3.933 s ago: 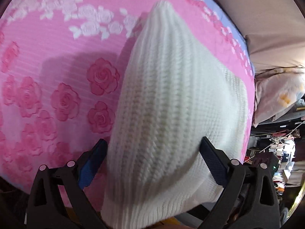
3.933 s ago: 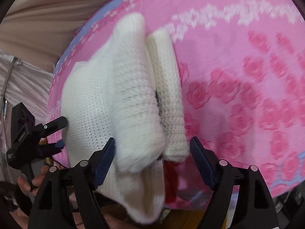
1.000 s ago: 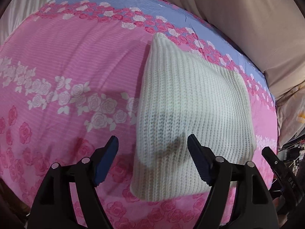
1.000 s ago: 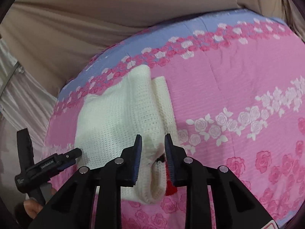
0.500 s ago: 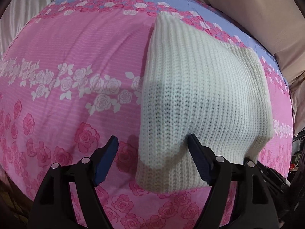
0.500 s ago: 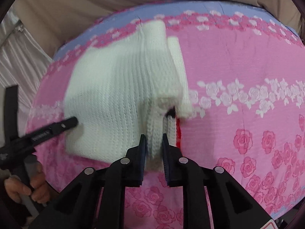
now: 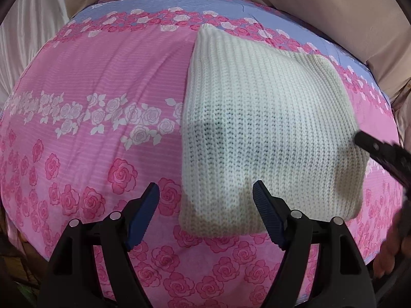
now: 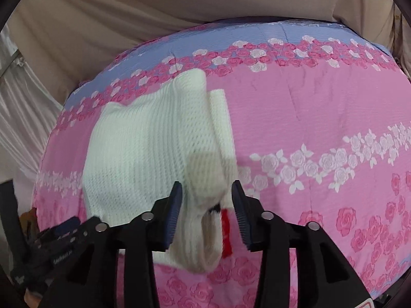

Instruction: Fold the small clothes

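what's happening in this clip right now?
A person with two handheld grippers is folding a white knit sweater on a pink rose-print bedspread. The sweater lies folded in a compact stack. The left gripper is open at its near corner; the right gripper is open around the folded edge, gripping nothing.

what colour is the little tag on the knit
Red tag on the white knit garment, clearest in the right wrist view.

Both wrist cameras are looking down and forward along their fingers, close over the bed (image 7: 102, 82). The left is viewing the folded white knit (image 7: 262, 128) from its left side, the right from its right; both are sharing it.
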`<state>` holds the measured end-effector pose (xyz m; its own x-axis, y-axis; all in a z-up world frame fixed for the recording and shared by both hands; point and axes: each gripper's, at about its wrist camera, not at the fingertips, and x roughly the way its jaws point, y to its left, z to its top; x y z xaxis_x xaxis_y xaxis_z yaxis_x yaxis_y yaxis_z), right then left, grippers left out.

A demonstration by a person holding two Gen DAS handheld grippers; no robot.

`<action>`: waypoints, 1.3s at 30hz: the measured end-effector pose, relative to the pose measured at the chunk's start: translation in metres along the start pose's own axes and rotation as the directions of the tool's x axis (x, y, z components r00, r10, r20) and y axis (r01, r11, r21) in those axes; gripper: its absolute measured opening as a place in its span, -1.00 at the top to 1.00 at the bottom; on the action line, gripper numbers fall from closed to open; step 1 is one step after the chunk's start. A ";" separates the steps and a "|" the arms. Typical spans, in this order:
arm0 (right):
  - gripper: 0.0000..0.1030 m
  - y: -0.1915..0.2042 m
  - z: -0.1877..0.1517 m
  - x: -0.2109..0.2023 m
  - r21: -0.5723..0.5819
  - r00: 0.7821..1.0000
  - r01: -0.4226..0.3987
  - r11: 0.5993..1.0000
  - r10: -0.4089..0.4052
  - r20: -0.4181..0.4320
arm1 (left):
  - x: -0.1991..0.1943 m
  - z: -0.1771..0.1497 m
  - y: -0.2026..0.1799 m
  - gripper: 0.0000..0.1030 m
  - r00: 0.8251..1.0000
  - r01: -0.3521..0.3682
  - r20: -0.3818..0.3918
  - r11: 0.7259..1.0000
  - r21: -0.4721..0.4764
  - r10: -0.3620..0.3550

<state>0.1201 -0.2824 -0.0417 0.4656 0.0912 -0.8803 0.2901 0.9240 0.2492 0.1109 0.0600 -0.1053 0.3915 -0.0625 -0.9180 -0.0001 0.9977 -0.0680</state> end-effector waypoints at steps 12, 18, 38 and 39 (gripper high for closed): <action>0.56 0.001 -0.003 0.042 -0.040 0.996 -0.018 0.999 0.014 -0.089 | 0.026 -0.003 0.008 -0.52 0.997 -0.068 -0.026 0.997 0.026 0.068; 0.46 -0.010 -0.006 -0.006 0.069 0.998 -0.069 0.995 0.070 -0.001 | 0.013 -0.003 0.007 -0.60 0.996 -0.086 -0.012 0.996 0.012 0.086; -0.02 0.002 -0.096 -0.052 -0.012 0.996 0.087 0.996 -0.087 0.033 | -0.039 -0.037 -0.045 -0.73 0.981 -0.111 0.169 0.988 0.105 0.093; -0.03 0.004 -0.097 -0.053 -0.019 0.996 0.085 0.996 -0.084 0.033 | -0.039 -0.038 -0.046 -0.73 0.981 -0.110 0.169 0.988 0.109 0.091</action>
<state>0.0152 -0.2474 -0.0338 0.4667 0.0007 -0.8844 0.3128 0.9352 0.1659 0.0608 0.0153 -0.0806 0.5401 0.0337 -0.8409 0.0571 0.9954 0.0765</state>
